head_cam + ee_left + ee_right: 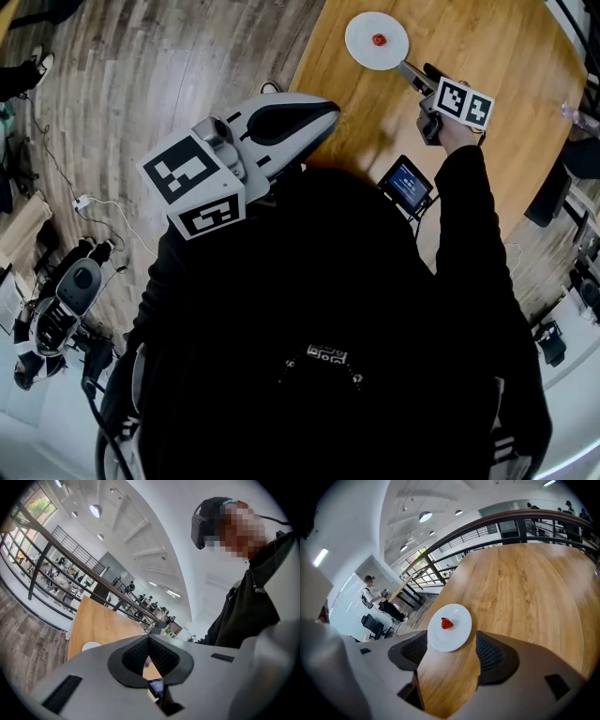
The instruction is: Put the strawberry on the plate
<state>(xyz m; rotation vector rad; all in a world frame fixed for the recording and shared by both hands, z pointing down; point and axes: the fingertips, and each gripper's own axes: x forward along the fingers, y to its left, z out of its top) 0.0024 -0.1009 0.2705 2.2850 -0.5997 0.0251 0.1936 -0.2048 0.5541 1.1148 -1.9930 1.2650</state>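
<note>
Currently strawberry [379, 40] lies on white plate [360, 28] near the left edge of the table [487, 47]. Empty right tool [421, 73] spread; left tool [330, 111] pressed together.

Small red strawberry [446, 623] lying near centre of round white plate [457, 637], plate flat on wooden table, seemingly near its edge

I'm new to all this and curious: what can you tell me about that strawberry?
The strawberry is small, bright red and roughly cone-shaped, its surface too small to make out. It lies near the middle of a round white plate on the wooden table. Only the plate touches it; the right hand-held gripper is open and clear of it.
</note>
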